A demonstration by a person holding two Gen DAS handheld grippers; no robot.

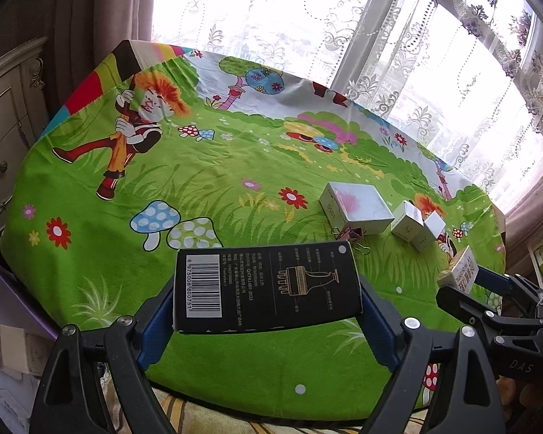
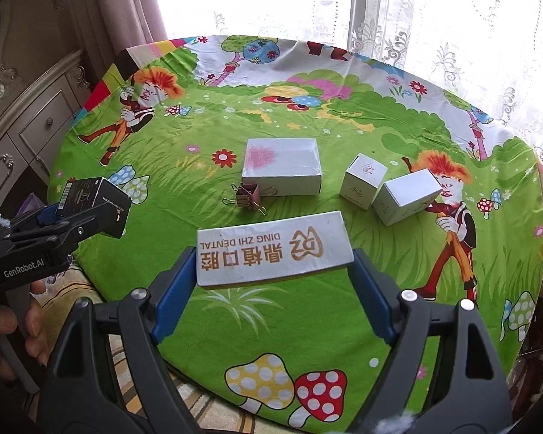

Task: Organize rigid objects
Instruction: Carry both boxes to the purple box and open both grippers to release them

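Note:
My left gripper [image 1: 268, 300] is shut on a black box [image 1: 266, 285] with a barcode, held above the near edge of the table; the box also shows at the left of the right wrist view [image 2: 90, 200]. My right gripper [image 2: 273, 267] is shut on a white dental box [image 2: 271, 249] with gold lettering, held above the table's near part; this box also shows at the right of the left wrist view [image 1: 459, 271]. On the cloth lie a large white box with a pink smudge [image 2: 282, 170], two small white boxes [image 2: 363, 180] [image 2: 405, 197] and a pink binder clip [image 2: 248, 197].
The round table carries a green cartoon cloth [image 2: 307, 325]. A cream drawer cabinet [image 1: 3, 137] stands to the left. Lace curtains and a bright window [image 1: 307, 11] are behind the table. A purple box [image 1: 14, 307] sits low at the left.

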